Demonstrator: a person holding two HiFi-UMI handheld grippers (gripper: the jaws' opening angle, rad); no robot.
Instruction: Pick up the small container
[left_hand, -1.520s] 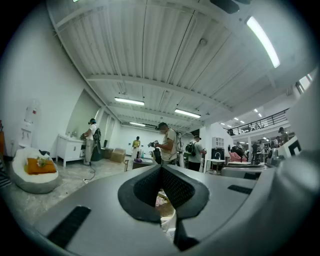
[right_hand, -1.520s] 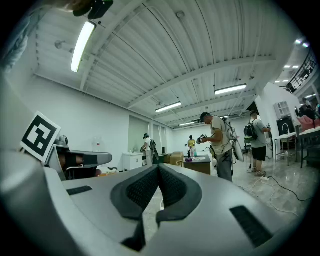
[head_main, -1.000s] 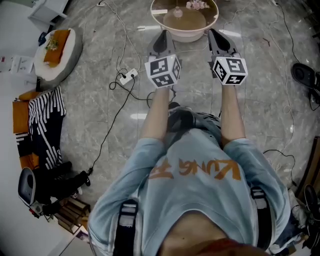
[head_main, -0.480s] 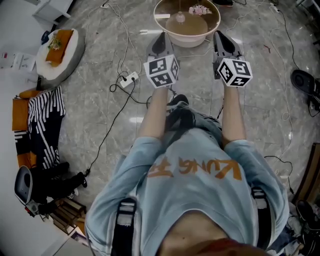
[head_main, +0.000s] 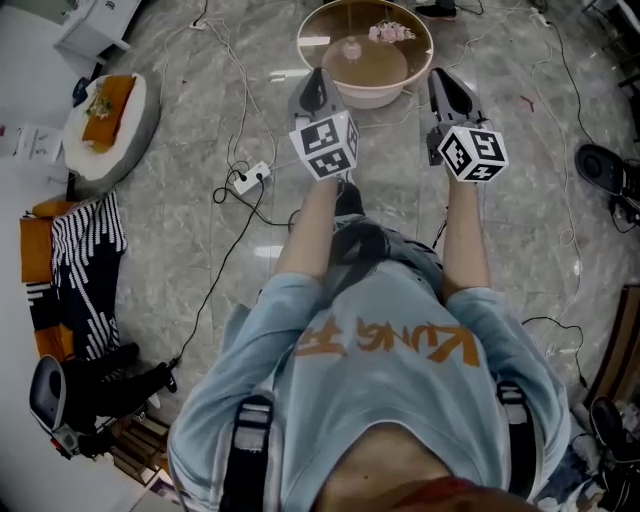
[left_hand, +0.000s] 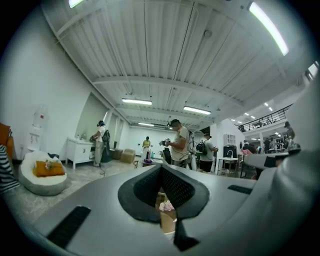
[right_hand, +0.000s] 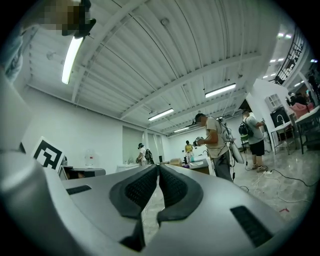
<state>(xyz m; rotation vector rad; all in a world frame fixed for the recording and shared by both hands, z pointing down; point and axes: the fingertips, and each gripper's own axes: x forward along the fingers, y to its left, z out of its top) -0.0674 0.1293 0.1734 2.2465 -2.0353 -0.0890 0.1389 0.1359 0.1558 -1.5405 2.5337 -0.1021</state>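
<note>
Grippers held short of the table; small container not yet grasped.
The left gripper (left_hand: 160, 167) is clenched on nothing; the right gripper's (right_hand: 158, 167) jaws have just been opening and are barely parted, nothing between them. The small container (head_main: 350, 47) is seen near the round table's (head_main: 366, 98) middle; it is likely to be knocked over if met by jaws this narrow.

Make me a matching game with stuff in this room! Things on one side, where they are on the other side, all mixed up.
Things:
1. orange cushion
2. power strip
3. pink flowers
4. striped cloth

Places:
A. on the round table
B. at the far left edge of the head view, below the beanbag
C. on the white beanbag
D. on the bare floor, with cables running to it

Right pairs: 1-C, 2-D, 3-A, 4-B
</note>
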